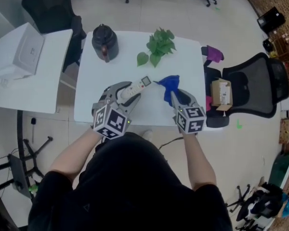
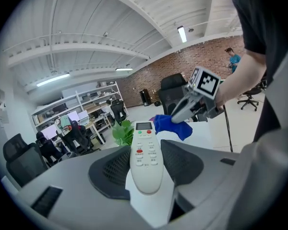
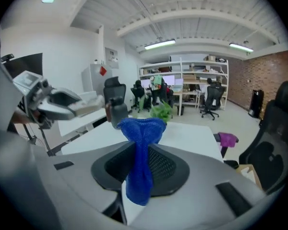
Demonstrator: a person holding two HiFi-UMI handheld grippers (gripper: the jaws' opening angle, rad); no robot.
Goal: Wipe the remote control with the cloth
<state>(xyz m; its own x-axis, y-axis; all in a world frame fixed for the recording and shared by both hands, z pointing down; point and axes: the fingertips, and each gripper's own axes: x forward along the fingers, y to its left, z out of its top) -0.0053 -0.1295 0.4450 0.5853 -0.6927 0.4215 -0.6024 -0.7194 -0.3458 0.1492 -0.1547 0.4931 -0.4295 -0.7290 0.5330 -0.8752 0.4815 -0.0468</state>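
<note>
left claw grips remote, right claw grips cloth.

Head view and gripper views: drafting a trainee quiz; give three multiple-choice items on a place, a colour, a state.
1. The remote control is: A. between the left hand-held gripper's jaws; B. on the chair; C. on the floor.
2. The cloth is: A. red; B. blue; C. white.
3. The right hand-held gripper is: A. open; B. shut on the cloth; C. shut on the remote control.
A, pads clamp its sides; B, blue in every view; B, cloth pinched between its pads.
</note>
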